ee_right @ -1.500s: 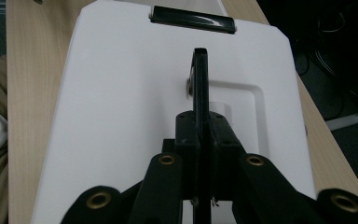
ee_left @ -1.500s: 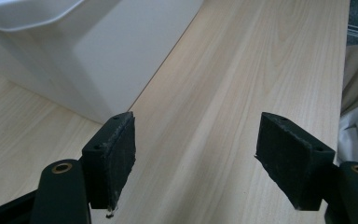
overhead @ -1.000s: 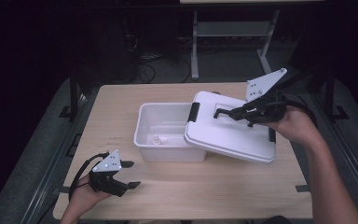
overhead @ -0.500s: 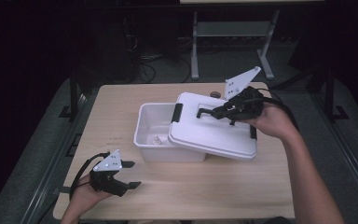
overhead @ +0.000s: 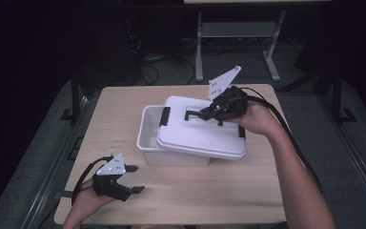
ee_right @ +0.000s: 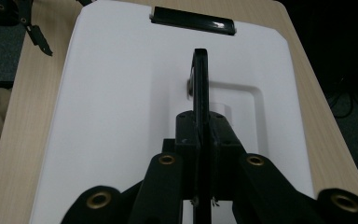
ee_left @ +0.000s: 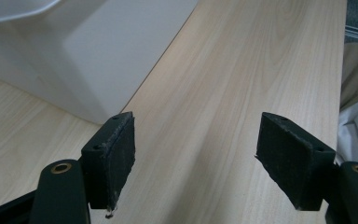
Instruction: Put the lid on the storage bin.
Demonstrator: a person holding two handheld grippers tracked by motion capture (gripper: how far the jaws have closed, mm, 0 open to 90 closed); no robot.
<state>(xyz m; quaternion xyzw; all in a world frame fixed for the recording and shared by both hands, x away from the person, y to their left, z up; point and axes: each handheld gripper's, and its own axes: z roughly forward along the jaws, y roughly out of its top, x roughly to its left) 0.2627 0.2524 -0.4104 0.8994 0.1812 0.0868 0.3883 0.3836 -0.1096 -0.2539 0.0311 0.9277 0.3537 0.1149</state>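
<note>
A white plastic box point(overhead: 146, 139) stands in the middle of the wooden table point(overhead: 124, 102). Its white lid point(overhead: 200, 138) hangs over most of the box, leaving a strip of the opening bare at the left. My right gripper point(overhead: 204, 113) is shut on the lid's black handle point(ee_right: 199, 79), seen edge-on between the jaws over the lid point(ee_right: 121, 116). A black latch point(ee_right: 193, 21) sits at the lid's far edge. My left gripper point(overhead: 133, 179) rests open near the front left of the table, with nothing between its fingers point(ee_left: 114, 158); the box wall point(ee_left: 98, 56) is just ahead.
Bare table point(ee_left: 242, 70) stretches in front of the box and to its left. Beyond the far edge stand a metal frame point(overhead: 200, 43) and floor cables point(overhead: 147, 67). Black cables trail from both grippers.
My right gripper has carried the lid leftward, so it now covers much more of the box opening. The left gripper has stayed put.
</note>
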